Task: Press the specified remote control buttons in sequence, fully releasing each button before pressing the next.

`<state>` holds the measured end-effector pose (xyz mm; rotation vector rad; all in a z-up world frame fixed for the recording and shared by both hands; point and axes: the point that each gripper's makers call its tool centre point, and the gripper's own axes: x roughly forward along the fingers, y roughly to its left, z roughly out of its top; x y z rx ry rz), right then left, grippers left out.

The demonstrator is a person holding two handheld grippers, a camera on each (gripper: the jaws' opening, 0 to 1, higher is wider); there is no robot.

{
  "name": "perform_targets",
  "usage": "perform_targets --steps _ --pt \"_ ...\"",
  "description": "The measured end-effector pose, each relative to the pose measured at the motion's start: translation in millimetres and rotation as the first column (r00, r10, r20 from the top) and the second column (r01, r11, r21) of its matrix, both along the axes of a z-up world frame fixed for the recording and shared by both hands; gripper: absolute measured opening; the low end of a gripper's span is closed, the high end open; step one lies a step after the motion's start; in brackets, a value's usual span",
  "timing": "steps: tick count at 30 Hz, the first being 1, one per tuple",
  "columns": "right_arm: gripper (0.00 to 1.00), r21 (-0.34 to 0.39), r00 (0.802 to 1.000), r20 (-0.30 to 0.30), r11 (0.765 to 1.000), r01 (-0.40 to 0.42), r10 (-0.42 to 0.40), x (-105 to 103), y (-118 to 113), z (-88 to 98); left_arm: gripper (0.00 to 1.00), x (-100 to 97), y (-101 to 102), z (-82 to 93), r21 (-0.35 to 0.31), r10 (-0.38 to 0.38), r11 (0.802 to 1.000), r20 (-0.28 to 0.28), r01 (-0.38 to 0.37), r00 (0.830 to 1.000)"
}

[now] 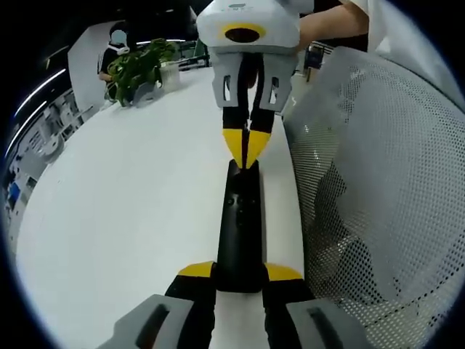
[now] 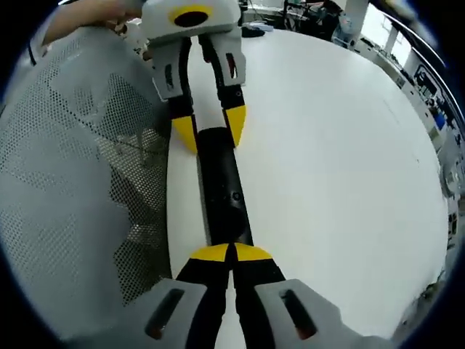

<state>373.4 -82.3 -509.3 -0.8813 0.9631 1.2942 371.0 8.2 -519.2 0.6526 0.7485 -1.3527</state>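
Observation:
A long black remote control (image 1: 240, 218) lies lengthwise on the white table (image 1: 131, 203), close to its edge. My left gripper (image 1: 240, 273) has its yellow-tipped jaws on either side of the remote's near end, gripping it. My right gripper (image 1: 247, 149) comes in from the far side, jaws shut, its joined tips resting on the remote's far end. In the right gripper view the shut right gripper (image 2: 232, 253) presses its tips onto the near end of the remote (image 2: 221, 182). There the left gripper (image 2: 211, 127) clasps the far end.
A grey mesh chair back (image 1: 378, 182) stands right against the table edge beside the remote, also in the right gripper view (image 2: 73, 145). A potted plant (image 1: 138, 69) sits at the table's far end. The wide table surface (image 2: 327, 145) stretches away from the remote.

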Motion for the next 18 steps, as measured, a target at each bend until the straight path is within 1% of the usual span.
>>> perform_targets --steps 3,5,7,8,9,11,13,15,18 --pt "0.0 -0.048 0.998 0.026 0.997 -0.061 0.063 -0.4 0.5 -0.3 0.24 0.0 -0.1 -0.1 -0.001 -0.004 1.0 0.002 0.004 1.0" --pt "0.0 -0.067 0.998 0.018 0.996 -0.062 0.064 0.0 2.2 -1.3 0.24 -0.1 -0.2 0.0 -0.001 -0.006 1.0 0.003 0.006 1.0" --pt "0.0 -0.082 0.997 0.012 0.993 -0.081 0.082 0.4 2.5 -1.7 0.24 -0.1 -0.3 0.0 -0.002 -0.007 1.0 0.002 0.007 1.0" --pt "0.0 -0.096 0.995 0.014 0.991 -0.093 0.095 -0.1 2.0 -1.8 0.24 -0.2 -0.4 0.0 -0.002 -0.009 1.0 0.002 0.009 1.0" --pt "0.0 -0.106 0.992 0.022 0.987 -0.124 0.127 -0.1 1.8 -1.8 0.24 0.1 -0.4 -0.2 -0.002 -0.01 1.0 0.001 0.01 1.0" --pt "0.0 -0.117 0.991 0.029 0.985 -0.129 0.133 -0.8 2.6 -2.1 0.24 0.4 -0.6 -0.4 0.001 -0.007 1.0 -0.004 0.007 1.0" --pt "0.0 -0.126 0.993 0.033 0.986 -0.108 0.113 0.0 3.1 -2.3 0.24 0.0 -0.5 0.0 0.001 -0.008 1.0 -0.004 0.008 1.0" --pt "0.0 -0.155 0.99 0.038 0.979 -0.132 0.139 -0.1 3.0 -2.7 0.24 -0.5 -0.1 0.6 -0.01 -0.005 1.0 -0.003 0.005 1.0" --pt "0.0 -0.163 0.991 0.037 0.979 -0.123 0.131 0.4 2.6 -2.7 0.24 -0.5 -0.2 0.7 -0.015 -0.009 1.0 -0.003 0.009 1.0"
